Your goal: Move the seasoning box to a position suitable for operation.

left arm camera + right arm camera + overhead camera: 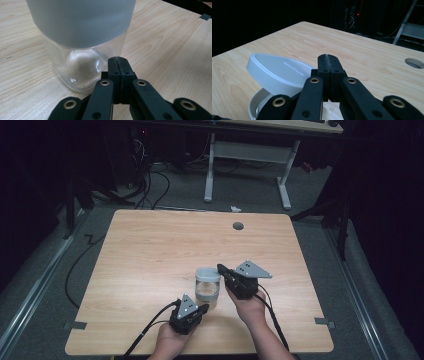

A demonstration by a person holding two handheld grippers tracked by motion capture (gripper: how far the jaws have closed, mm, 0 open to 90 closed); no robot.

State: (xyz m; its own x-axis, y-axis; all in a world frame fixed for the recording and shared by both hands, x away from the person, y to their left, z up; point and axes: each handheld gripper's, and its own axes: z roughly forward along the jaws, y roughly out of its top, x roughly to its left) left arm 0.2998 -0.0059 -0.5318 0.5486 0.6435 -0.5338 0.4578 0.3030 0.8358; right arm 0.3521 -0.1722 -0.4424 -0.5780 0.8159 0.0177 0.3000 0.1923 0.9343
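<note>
The high view looks forward and down from above the near edge of the light wooden table (150, 250). Each gripper view rides low, very close to the clear glass jar with a grey lid (82, 37), probably from opposite sides; all three views share it.

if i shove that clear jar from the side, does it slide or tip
The jar looks like clear glass, squat with a wide flat base, so it probably slides on the smooth wooden table rather than tips. Its white lid sits tilted, lifted off the rim on one side, and may well come off. The walls look smooth, likely slippery.
</note>
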